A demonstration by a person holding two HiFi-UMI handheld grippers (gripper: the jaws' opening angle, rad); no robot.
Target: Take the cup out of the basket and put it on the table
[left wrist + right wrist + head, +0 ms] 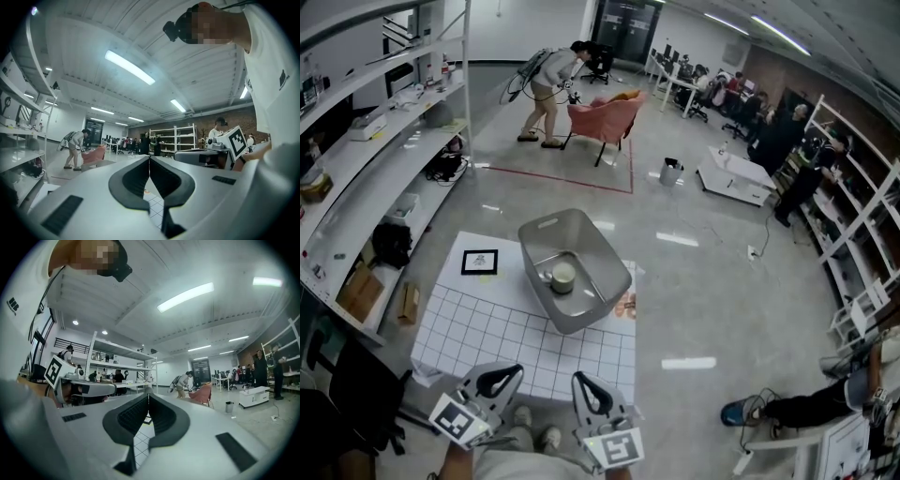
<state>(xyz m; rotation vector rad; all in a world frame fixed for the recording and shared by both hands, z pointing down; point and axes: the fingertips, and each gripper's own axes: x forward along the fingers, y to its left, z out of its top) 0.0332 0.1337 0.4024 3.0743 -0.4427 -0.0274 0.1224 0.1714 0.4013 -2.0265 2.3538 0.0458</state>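
Observation:
A grey plastic basket (546, 226) stands tilted on the white gridded table (487, 328). Inside it, on the bottom, lies a pale cup (563, 276). My left gripper (517, 371) and right gripper (578, 380) hover side by side at the table's near edge, short of the basket and apart from it. In the left gripper view the jaws meet at the tip (149, 157) with nothing between them. The right gripper (148, 395) looks the same in its own view, shut and empty. Neither gripper view shows the basket or the cup.
A black-framed marker card (479, 262) lies on the table left of the basket. Shelving (356, 159) runs along the left. Farther off, a person bends by a pink chair (605, 112). A small bin (671, 172) and a low white table (733, 173) stand on the floor.

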